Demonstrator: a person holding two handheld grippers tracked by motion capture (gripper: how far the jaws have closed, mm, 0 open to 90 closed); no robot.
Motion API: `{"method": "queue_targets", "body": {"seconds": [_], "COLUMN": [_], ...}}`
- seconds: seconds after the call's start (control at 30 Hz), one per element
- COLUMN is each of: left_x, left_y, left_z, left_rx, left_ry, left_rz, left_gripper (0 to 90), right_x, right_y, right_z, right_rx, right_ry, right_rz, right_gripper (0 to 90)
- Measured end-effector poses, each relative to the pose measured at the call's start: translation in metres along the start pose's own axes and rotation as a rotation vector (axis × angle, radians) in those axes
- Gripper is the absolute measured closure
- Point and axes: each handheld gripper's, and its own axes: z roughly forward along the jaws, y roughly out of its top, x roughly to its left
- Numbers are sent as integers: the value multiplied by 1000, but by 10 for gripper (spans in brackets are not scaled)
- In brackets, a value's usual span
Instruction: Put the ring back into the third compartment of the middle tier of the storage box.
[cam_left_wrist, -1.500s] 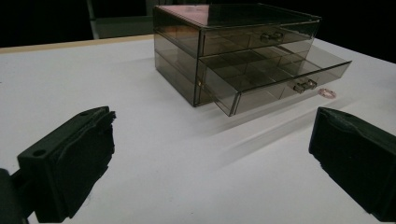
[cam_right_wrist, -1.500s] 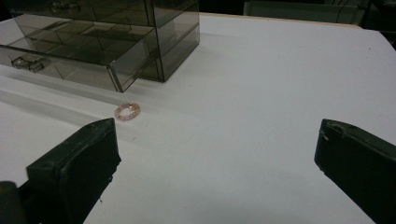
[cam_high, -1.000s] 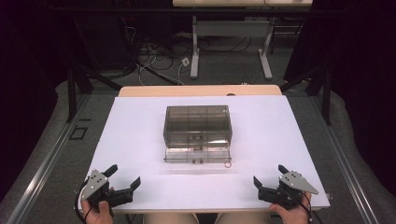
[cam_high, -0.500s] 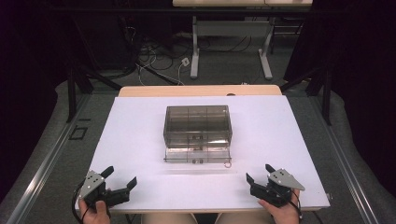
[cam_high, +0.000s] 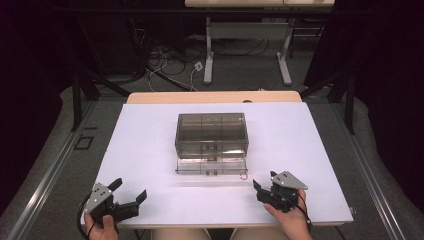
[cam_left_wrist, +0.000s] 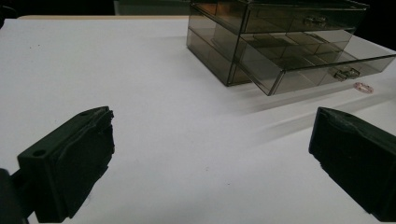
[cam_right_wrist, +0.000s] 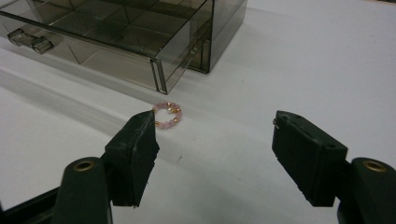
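Observation:
A smoky clear drawer box (cam_high: 211, 134) stands mid-table with its bottom drawer (cam_high: 210, 166) pulled out toward me. A small pink bead ring (cam_high: 243, 176) lies on the white table just off the drawer's right front corner. In the right gripper view the ring (cam_right_wrist: 167, 115) sits just beyond the left jaw tip, with the drawer (cam_right_wrist: 93, 32) behind it. My right gripper (cam_high: 264, 190) is open and empty, a short way front-right of the ring. My left gripper (cam_high: 131, 194) is open and empty at the front left. Its view shows the box (cam_left_wrist: 275, 37) and ring (cam_left_wrist: 363, 87) far off.
The white tabletop (cam_high: 150, 150) is bare around the box. Its front edge runs just under both hands. Beyond the table stand desk legs (cam_high: 210, 55) and loose cables (cam_high: 165, 60) on the floor.
My right gripper has moved left and forward toward the bead ring. The left gripper has slid slightly back and right near the front edge.

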Motion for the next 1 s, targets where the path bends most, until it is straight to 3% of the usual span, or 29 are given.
{"method": "queue_targets", "body": {"seconds": [0.27, 0.47, 0.6, 1.0], "left_x": [0, 0, 0, 0], "left_y": [-1, -1, -1, -1], "left_z": [1, 2, 2, 3], "left_rx": [3, 8, 8, 17], "left_ry": [1, 3, 1, -3], "left_rz": [-3, 0, -4, 4], "left_gripper": [4, 4, 4, 4], "right_x": [5, 7, 7, 4], "right_y": [8, 10, 11, 14], "right_z": [12, 24, 29, 44], "right_rx": [24, 59, 83, 136], "right_ry": [-12, -36, -52, -62], "right_rz": [7, 40, 41, 106], "right_gripper": [393, 419, 420, 415]}}
